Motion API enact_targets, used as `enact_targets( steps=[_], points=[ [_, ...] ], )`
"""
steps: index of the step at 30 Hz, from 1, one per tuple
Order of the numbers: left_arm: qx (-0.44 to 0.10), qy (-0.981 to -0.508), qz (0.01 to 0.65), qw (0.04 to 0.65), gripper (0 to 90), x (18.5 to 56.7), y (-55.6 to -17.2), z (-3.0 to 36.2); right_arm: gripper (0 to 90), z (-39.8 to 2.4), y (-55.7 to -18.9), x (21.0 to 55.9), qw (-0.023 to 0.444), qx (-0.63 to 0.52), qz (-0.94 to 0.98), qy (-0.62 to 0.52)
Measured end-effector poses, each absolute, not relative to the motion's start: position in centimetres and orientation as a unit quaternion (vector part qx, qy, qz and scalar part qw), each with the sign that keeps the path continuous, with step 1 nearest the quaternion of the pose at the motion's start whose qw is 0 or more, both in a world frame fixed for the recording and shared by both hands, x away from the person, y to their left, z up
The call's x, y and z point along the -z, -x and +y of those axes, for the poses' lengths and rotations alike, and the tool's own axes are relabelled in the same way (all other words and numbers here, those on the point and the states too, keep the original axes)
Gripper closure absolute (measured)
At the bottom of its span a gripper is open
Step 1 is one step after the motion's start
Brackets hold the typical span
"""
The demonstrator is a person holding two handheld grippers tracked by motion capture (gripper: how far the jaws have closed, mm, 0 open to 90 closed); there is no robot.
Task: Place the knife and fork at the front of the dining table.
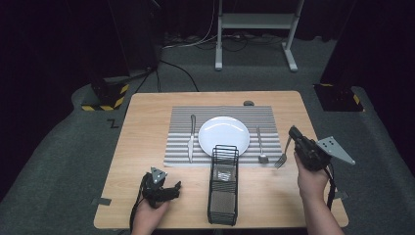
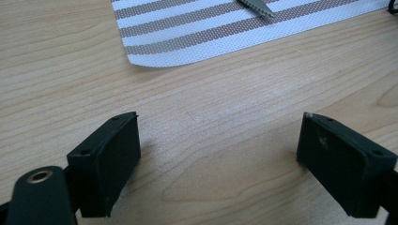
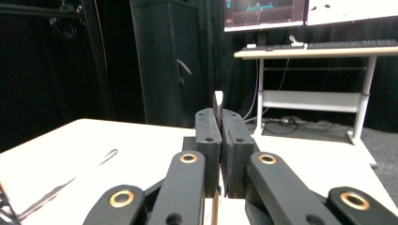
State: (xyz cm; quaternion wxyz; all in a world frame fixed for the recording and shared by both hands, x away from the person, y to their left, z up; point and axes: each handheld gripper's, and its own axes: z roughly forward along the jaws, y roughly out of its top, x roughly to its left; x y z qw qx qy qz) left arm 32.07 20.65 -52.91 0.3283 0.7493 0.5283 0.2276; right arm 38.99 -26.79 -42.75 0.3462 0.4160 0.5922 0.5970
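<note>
Left tongs [image 2: 218, 154] of mine gaping over bare surface [image 2: 211, 122], right tongs [image 1: 292, 133] clamped on fork [image 1: 282, 155], tines beside striped mat [image 1: 220, 134].

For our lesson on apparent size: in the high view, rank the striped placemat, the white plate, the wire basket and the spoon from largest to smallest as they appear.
1. striped placemat
2. wire basket, though it stands nearer the camera, which enlarges it
3. white plate, close to the basket in apparent area, so this pair is unsure
4. spoon
</note>
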Motion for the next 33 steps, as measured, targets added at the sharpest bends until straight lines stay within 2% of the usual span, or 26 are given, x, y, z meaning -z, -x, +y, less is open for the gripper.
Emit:
enact_targets(
  steps=[24,33],
  points=[
    [-0.227,-0.747,0.53,0.33,14.3,52.9,-31.9,20.6,86.4,-24.7,-48.7,46.4,0.293,-0.572,0.612,-0.461],
    [-0.228,-0.748,0.529,0.33,14.3,52.9,-31.9,20.7,86.1,-24.3,-51.0,47.9,0.273,-0.564,0.609,-0.487]
  ],
)
